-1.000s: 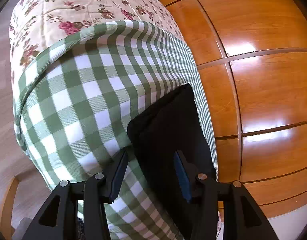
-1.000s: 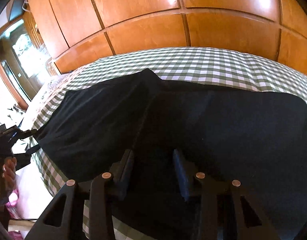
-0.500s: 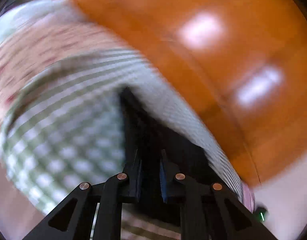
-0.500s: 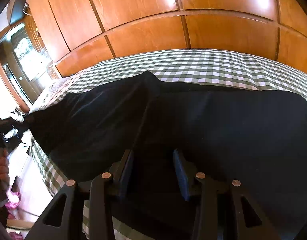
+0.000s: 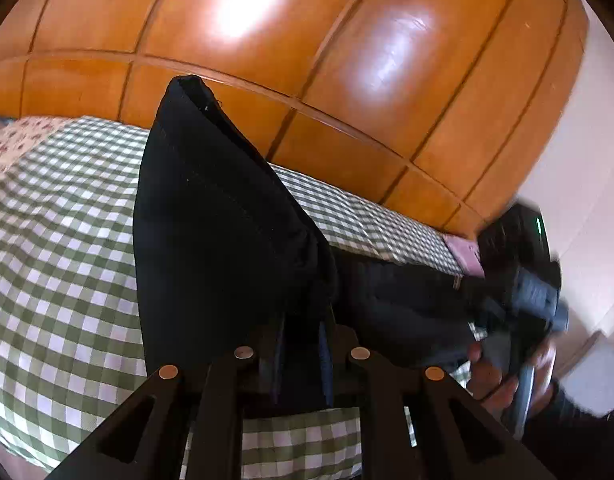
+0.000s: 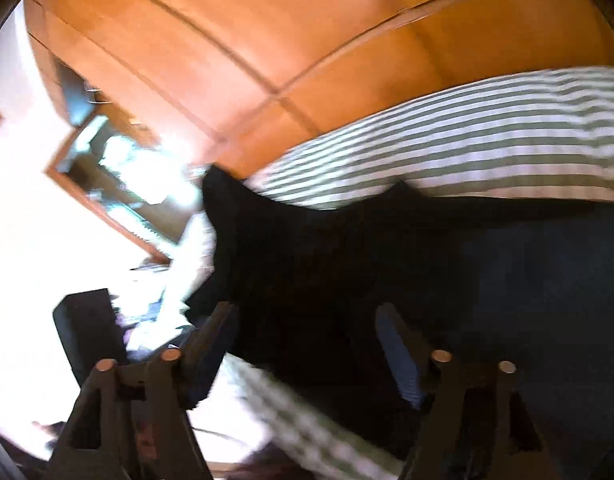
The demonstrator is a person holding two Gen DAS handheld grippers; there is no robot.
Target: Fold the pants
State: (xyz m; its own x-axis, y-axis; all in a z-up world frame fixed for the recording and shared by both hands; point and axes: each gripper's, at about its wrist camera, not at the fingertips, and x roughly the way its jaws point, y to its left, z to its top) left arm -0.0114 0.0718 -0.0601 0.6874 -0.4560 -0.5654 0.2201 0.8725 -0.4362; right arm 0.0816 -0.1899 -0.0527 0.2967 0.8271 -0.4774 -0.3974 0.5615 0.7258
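The black pants (image 5: 227,240) lie on the bed's green checked sheet (image 5: 59,264), one end lifted up. The left gripper (image 5: 301,356) has its jaws clenched on this raised cloth. The right gripper (image 6: 307,344) hovers above the pants; its jaws are opening, and the pads seem free of cloth, though the view is blurred. A wooden wardrobe (image 5: 347,40) stands beyond the jaws.

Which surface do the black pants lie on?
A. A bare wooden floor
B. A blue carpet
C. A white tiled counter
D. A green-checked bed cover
D: in the left wrist view the pants rise from the green-checked cover, one end pinched in the left gripper.
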